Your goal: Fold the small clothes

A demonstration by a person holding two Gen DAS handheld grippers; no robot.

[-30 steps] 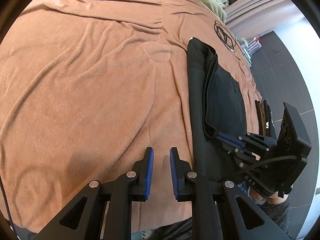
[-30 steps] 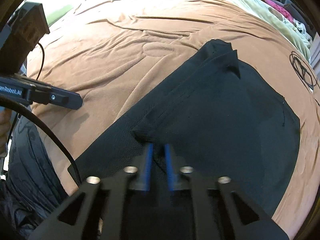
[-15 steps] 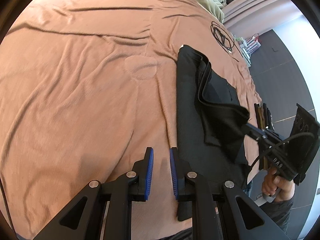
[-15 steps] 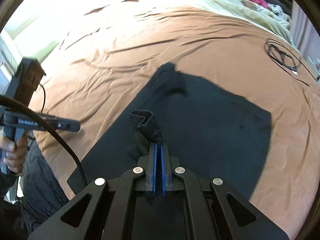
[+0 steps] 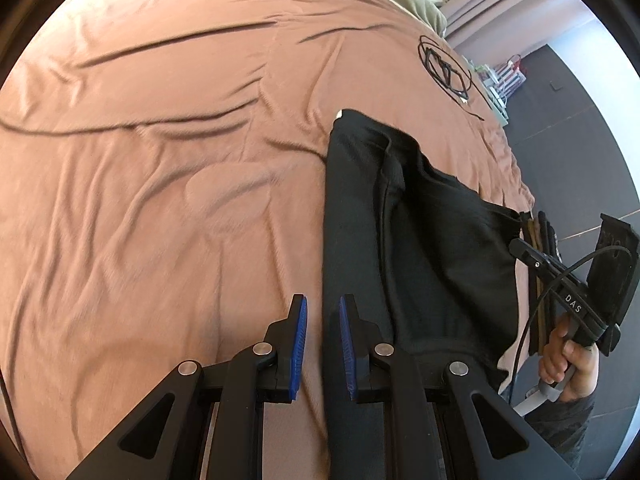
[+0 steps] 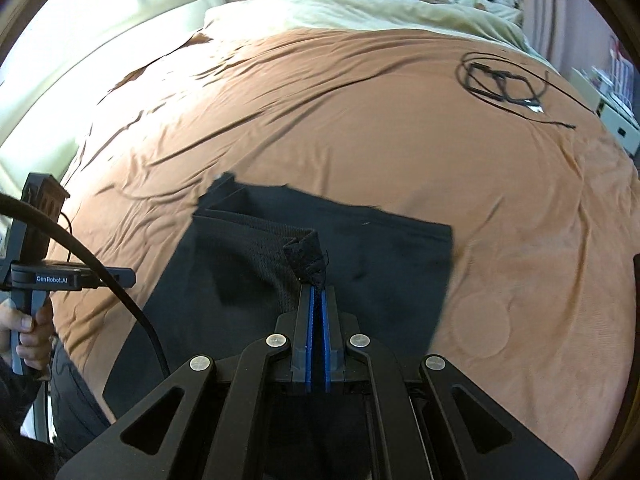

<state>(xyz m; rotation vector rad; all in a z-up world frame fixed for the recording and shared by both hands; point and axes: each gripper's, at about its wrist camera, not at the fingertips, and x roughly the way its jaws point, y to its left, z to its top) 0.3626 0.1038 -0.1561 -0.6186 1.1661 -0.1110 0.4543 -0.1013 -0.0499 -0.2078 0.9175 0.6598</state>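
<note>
So there's a big bed covered in a wrinkly brown blanket, taking up pretty much the whole view, with a pale cream cover bunching at the far end. A black garment is lying on the near part of the blanket, toward the right in the left wrist view, partly folded over itself. One layer of it is being lifted off the rest by the right gripper, whose blue fingers are clamping tight on a bunched corner of the cloth. In the left wrist view that same gripper is sitting at the right edge with a hand wrapped around its handle, the fabric stretching up to it.

The left gripper is hovering right over the garment's left edge, fingers standing just a narrow gap apart, nothing pinched between them. A loose coil of thin black cable is lying on the blanket far right, well apart from the garment.
</note>
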